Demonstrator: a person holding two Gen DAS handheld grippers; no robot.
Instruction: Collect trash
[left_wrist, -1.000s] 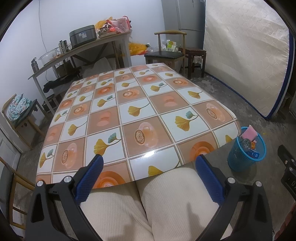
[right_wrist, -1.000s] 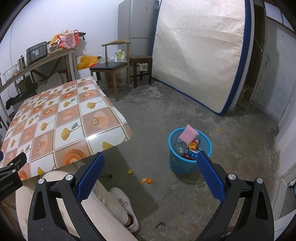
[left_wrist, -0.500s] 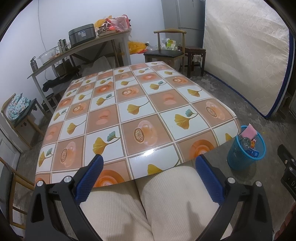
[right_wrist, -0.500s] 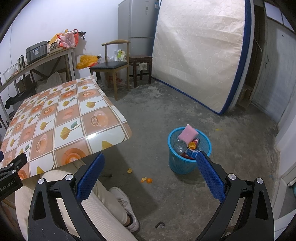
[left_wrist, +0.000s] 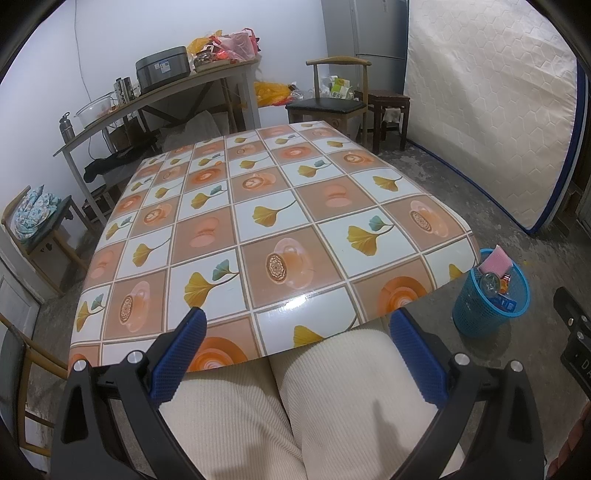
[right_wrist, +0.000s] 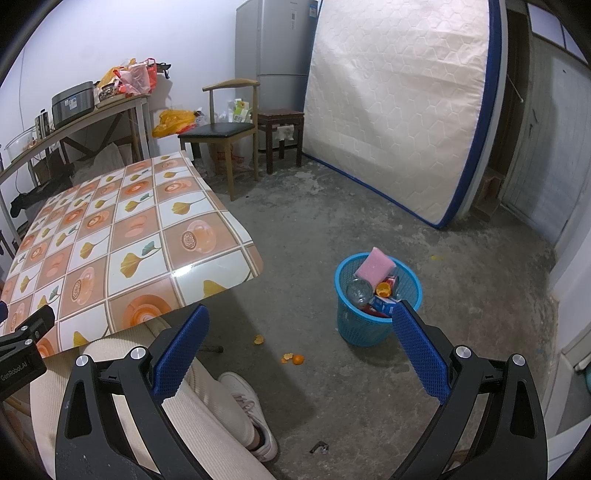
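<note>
The patterned surface (left_wrist: 280, 229) is being shown bare of trash, so the floor (right_wrist: 369, 221) is judged to be where work is left. The blue bin (right_wrist: 376, 325), standing right of the surface, is being filled with a pink sponge (right_wrist: 373, 266), a clear bottle (right_wrist: 359, 291) and cartons. Orange peel scraps (right_wrist: 292, 358) are lying on the floor between the near leg (right_wrist: 207, 398) and the bin. The right claw (right_wrist: 299, 354) is being held wide and empty above them; the left claw (left_wrist: 295, 354) is likewise wide, empty, over the lap. Each scrap is best pinched low, one at a time, then carried over the rim. "GenRobot.AI" is being read on the left claw's body
</note>
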